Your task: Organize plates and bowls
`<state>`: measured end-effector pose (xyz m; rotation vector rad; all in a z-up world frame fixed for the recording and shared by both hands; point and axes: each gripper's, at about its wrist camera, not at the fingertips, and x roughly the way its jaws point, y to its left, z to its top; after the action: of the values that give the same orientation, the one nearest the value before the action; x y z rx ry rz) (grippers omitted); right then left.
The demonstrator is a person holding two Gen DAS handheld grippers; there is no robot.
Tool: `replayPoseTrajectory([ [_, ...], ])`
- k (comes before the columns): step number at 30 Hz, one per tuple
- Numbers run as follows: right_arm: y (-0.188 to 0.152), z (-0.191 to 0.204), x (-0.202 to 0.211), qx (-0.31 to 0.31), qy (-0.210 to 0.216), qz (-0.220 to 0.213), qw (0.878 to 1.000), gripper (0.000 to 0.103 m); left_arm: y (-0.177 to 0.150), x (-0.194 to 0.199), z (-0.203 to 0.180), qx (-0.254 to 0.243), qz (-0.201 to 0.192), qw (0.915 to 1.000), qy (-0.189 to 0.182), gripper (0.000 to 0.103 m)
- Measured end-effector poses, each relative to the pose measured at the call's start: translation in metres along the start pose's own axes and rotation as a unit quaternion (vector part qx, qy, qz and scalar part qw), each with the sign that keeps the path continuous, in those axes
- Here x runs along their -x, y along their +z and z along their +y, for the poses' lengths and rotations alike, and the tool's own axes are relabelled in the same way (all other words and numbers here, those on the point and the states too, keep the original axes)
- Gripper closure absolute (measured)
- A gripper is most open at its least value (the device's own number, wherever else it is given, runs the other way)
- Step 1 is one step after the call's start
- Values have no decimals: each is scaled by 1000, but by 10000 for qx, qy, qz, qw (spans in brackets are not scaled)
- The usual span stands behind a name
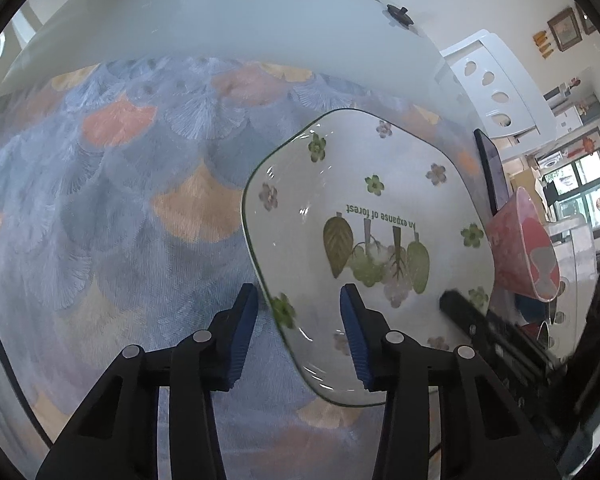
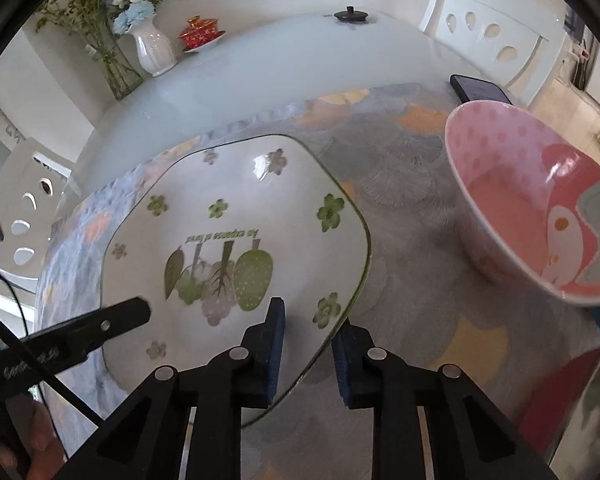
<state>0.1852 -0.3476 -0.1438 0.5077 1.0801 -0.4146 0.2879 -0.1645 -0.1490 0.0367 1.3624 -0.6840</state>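
A white square plate (image 1: 364, 208) with green flowers and the words "An expanse of forest" lies on the patterned tablecloth (image 1: 120, 200). It also shows in the right wrist view (image 2: 236, 208). My left gripper (image 1: 300, 328) is open, its jaws astride the plate's near-left rim. My right gripper (image 2: 308, 344) is open, its jaws astride the plate's near-right rim. A pink bowl (image 2: 532, 200) with a cartoon face stands to the right of the plate, and shows in the left wrist view (image 1: 528, 248).
A black phone (image 2: 480, 90) lies behind the pink bowl. A white vase (image 2: 152, 50) with flowers, a red lidded cup (image 2: 198, 34) and a black lid (image 2: 350, 15) stand at the table's far side. White chairs (image 2: 488, 28) surround the table. A metal bowl's rim (image 2: 592, 408) shows at lower right.
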Motion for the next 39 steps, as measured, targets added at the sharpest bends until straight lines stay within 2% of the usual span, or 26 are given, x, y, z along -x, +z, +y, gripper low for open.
replayPoseTrajectory([
  [6,-28,28,19,-51,53,-9,10000,79,2,4,11,34,-58,9999,74,65],
  [10,-34,12,11,-480,367,279,9978,77,-1,5,17,52,-84,9999,20,65],
  [11,-33,6,11,-520,510,276,9970,77,-1,5,17,43,-88,9999,22,65],
  [14,-25,-1,13,-361,345,164,9986,77,1,2,15,5,-138,9999,33,65],
  [22,2,-21,-10,-614,451,264,9967,77,9,-3,14,-50,-238,9997,-15,65],
  [26,12,-20,-14,-427,534,187,9975,71,11,-5,11,-111,-289,9995,5,66],
  [27,12,-19,-14,-330,520,141,9980,71,14,-8,7,-136,-277,9995,-15,82],
  [28,12,-17,-14,-218,518,86,9984,71,13,-9,6,-162,-249,9996,26,84],
  [31,12,-14,-15,95,412,-6,9991,77,9,-4,1,-388,-422,9982,183,85],
  [37,8,-13,-7,418,490,-145,9978,77,-4,22,2,-603,-830,9947,64,87],
  [39,3,-8,-2,543,600,-158,9966,78,-9,33,3,-683,-978,9927,182,87],
])
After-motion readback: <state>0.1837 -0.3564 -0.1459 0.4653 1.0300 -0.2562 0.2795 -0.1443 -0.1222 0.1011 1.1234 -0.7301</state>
